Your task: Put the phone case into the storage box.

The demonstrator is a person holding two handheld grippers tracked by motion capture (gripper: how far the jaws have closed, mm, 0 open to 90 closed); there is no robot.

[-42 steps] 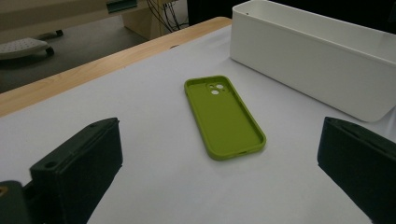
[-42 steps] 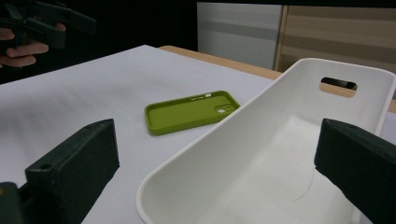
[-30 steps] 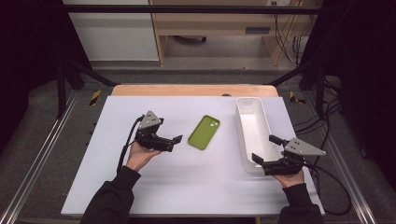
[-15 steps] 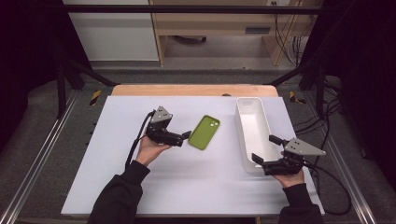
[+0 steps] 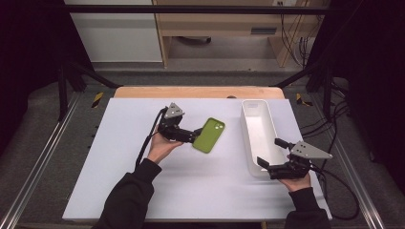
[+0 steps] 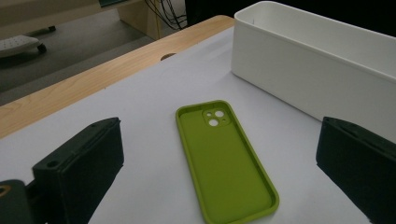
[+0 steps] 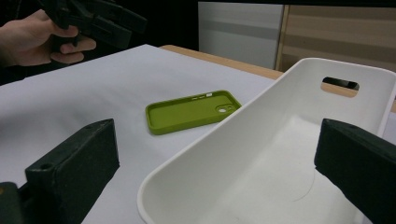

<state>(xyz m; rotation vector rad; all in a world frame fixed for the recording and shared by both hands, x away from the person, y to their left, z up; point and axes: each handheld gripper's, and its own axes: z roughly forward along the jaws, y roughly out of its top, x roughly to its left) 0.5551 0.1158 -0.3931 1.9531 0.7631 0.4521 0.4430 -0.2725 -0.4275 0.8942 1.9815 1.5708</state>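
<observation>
Green silicone is what the phone case (image 6: 224, 158) appears to be made of; it lies flat and open side up on the white table sheet (image 5: 119, 191), between the left gripper (image 5: 197, 133) and the white bin (image 5: 258, 136), apart from both. It can be judged light, soft and bendable, slightly grippy rather than slick, and not fragile. A hold is best taken across one long raised rim near the middle, since the thin walls would flex at a corner. The left gripper's jaws are spread wide on either side of the case's near end. The right gripper (image 5: 273, 157) is held wide apart at the bin's near end, nothing being gripped
</observation>
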